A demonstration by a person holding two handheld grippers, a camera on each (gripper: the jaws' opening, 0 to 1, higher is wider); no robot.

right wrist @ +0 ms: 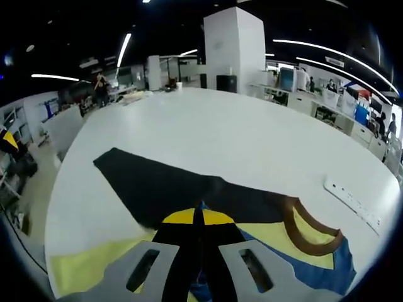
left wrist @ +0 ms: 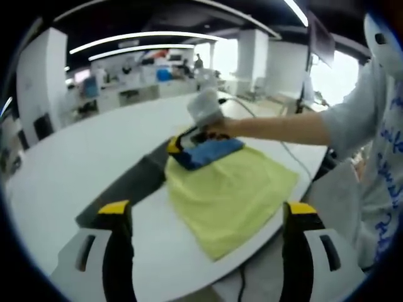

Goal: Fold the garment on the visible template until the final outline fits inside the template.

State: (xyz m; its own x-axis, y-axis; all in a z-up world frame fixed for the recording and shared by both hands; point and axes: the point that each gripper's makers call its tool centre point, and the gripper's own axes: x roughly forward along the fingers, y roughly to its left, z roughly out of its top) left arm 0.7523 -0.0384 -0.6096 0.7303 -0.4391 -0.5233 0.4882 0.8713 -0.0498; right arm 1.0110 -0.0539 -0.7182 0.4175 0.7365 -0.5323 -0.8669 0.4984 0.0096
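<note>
A yellow garment [left wrist: 230, 192] with a blue panel [left wrist: 211, 153] lies on the white table [left wrist: 94, 145], partly over a dark template [left wrist: 132, 184]. My left gripper [left wrist: 208, 211] hovers near the table's edge, open, nothing between its jaws. A person's hand holds my right gripper [left wrist: 186, 139] at the garment's far end. In the right gripper view, my right gripper [right wrist: 198, 217] is shut on the garment [right wrist: 277, 236] near its brown collar [right wrist: 315, 236]. A sliver of blue cloth shows between the jaws. The dark template [right wrist: 164, 185] stretches ahead beyond it.
A white power strip [right wrist: 352, 200] lies on the table to the right of the collar. A cable [left wrist: 252, 113] runs across the table behind the arm [left wrist: 283, 126]. A grey chair [left wrist: 334, 195] stands by the person. Desks and pillars fill the room behind.
</note>
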